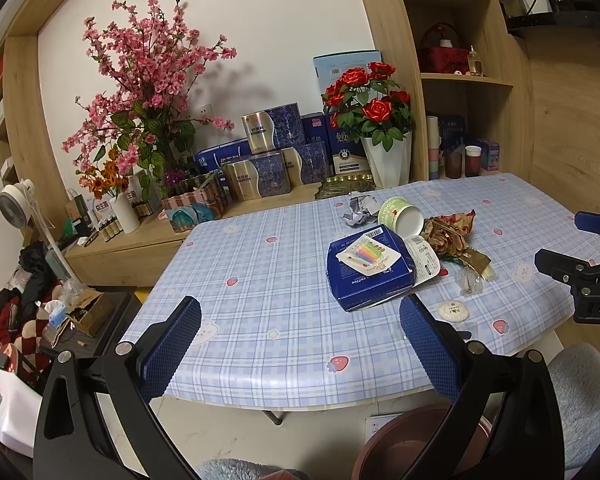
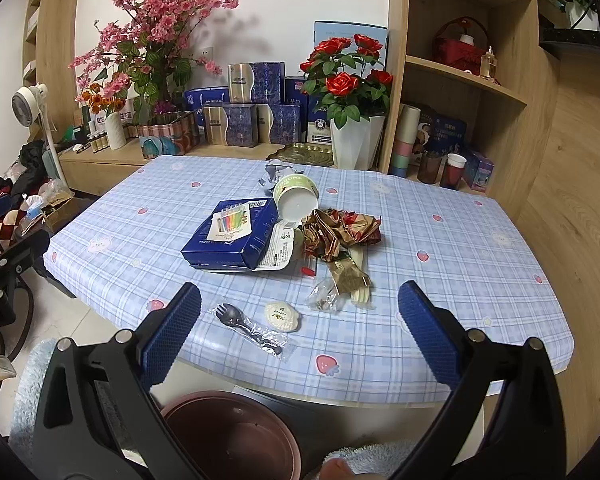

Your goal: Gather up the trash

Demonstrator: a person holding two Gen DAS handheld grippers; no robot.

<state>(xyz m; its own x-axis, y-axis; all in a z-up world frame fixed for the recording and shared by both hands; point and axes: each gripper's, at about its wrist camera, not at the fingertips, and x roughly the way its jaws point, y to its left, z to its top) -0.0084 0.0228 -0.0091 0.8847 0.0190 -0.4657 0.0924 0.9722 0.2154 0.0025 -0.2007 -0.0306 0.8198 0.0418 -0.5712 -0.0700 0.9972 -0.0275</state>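
Trash lies in a pile on the checked table: a blue coffee box with a candle packet on top, a tipped yogurt cup, crumpled brown wrappers, crumpled paper, a wrapped plastic spork, a round white packet and a clear wrapper. The box and cup also show in the left wrist view. A brown bin stands below the table's near edge. My left gripper and right gripper are open and empty, above the near edge.
Behind the table a low shelf holds blue gift boxes, a rose pot and pink blossoms. Wooden shelving stands at the right. A fan and clutter are on the floor left. Grey fluffy seat cushions flank the bin.
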